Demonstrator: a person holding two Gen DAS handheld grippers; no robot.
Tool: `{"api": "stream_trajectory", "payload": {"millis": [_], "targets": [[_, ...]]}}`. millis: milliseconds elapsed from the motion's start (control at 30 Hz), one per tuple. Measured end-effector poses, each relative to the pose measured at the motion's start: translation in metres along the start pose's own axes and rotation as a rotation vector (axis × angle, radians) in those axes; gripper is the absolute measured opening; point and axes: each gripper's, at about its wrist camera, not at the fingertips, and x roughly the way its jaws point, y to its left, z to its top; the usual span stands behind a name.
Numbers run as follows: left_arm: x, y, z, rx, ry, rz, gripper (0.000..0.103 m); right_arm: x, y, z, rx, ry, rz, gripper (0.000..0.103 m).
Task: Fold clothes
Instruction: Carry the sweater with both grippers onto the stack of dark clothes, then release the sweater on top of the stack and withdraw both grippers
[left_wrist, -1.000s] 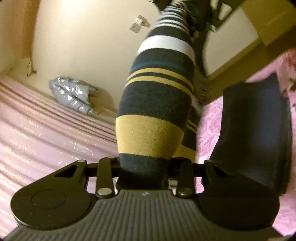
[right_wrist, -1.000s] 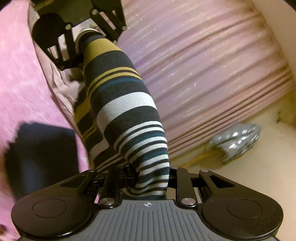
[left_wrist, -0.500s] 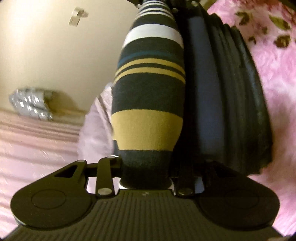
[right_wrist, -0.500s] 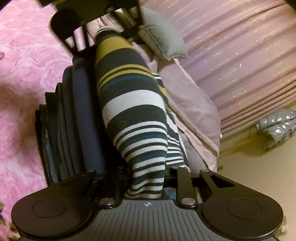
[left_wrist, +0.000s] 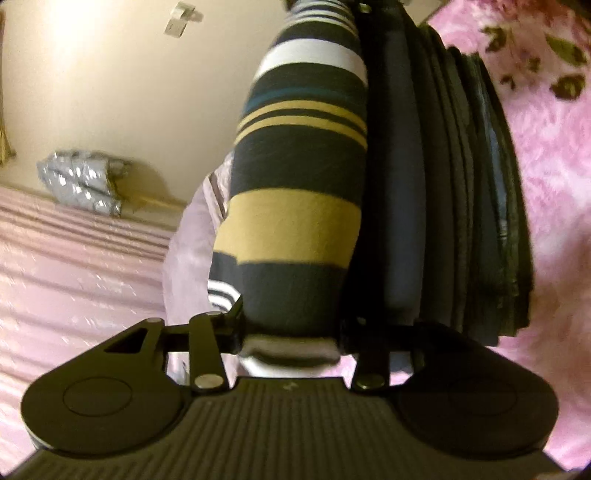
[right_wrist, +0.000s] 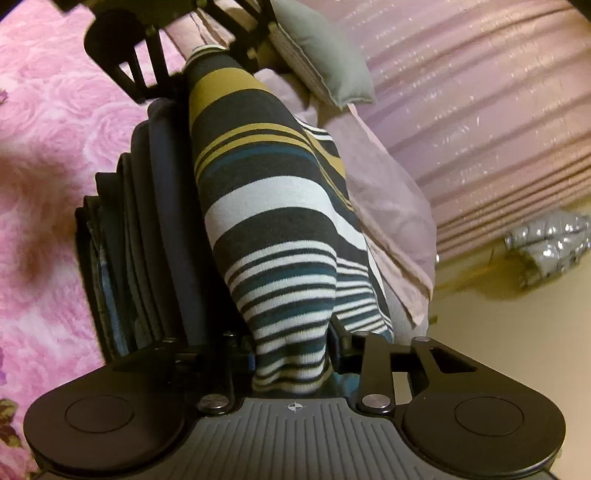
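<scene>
A folded striped garment (left_wrist: 299, 177), dark with mustard, white and teal bands, is stretched between my two grippers. My left gripper (left_wrist: 291, 328) is shut on its dark and mustard end. My right gripper (right_wrist: 291, 354) is shut on its thin-striped end (right_wrist: 288, 295). The garment lies against a stack of folded dark clothes (left_wrist: 458, 184), which also shows in the right wrist view (right_wrist: 147, 236). The left gripper appears at the top of the right wrist view (right_wrist: 177, 48). The fingertips are hidden by the cloth.
A pink floral blanket (left_wrist: 554, 147) lies under the stack. A folded lilac garment (right_wrist: 384, 206) and a grey cushion (right_wrist: 325, 62) sit beside it. A pink pleated bed skirt (right_wrist: 498, 110), cream floor (right_wrist: 480, 350) and a crumpled silver bag (right_wrist: 546, 247) are nearby.
Both grippers carried the striped garment from out over the floor down against the dark stack. Both kept their hold on it.
</scene>
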Motion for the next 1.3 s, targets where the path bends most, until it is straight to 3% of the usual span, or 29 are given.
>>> {"api": "stream_trajectory", "payload": {"millis": [100,200,267,467,567,767,1033,1100,1133,1167,1300], "targets": [[-0.020,0.023,-0.002,-0.112,-0.022,-0.084,0.042,0.003,0.002,0.001,0.019,0.015,0.013,0.035],[-0.052,0.059,-0.010,-0.353,-0.127,-0.182,0.042,0.006,0.004,0.002,0.032,0.029,0.015,0.035],[-0.063,0.081,-0.014,-0.491,-0.160,-0.189,0.042,0.008,0.005,0.003,0.043,0.031,0.009,0.035],[-0.010,0.132,-0.005,-0.774,-0.036,-0.281,0.039,0.012,0.009,0.006,0.052,0.043,0.001,0.036],[0.013,0.122,-0.012,-0.804,0.046,-0.344,0.038,0.012,0.018,0.002,0.048,0.038,-0.003,0.036],[-0.013,0.080,-0.018,-0.803,0.058,-0.343,0.034,-0.005,0.051,-0.010,0.058,0.026,0.005,0.036],[0.009,0.113,-0.011,-0.783,0.072,-0.287,0.034,0.009,0.011,-0.001,0.106,0.019,-0.019,0.037],[0.010,0.117,-0.009,-0.779,0.078,-0.290,0.034,0.004,0.004,0.001,0.116,0.027,-0.023,0.047],[0.008,0.118,-0.008,-0.779,0.080,-0.291,0.034,-0.001,0.003,0.000,0.127,0.028,-0.032,0.065],[0.006,0.118,-0.009,-0.778,0.080,-0.290,0.035,-0.007,0.002,-0.002,0.143,0.025,-0.040,0.069],[-0.003,0.123,-0.009,-0.797,0.068,-0.271,0.038,-0.034,-0.002,-0.009,0.251,0.041,-0.015,0.069]]}}
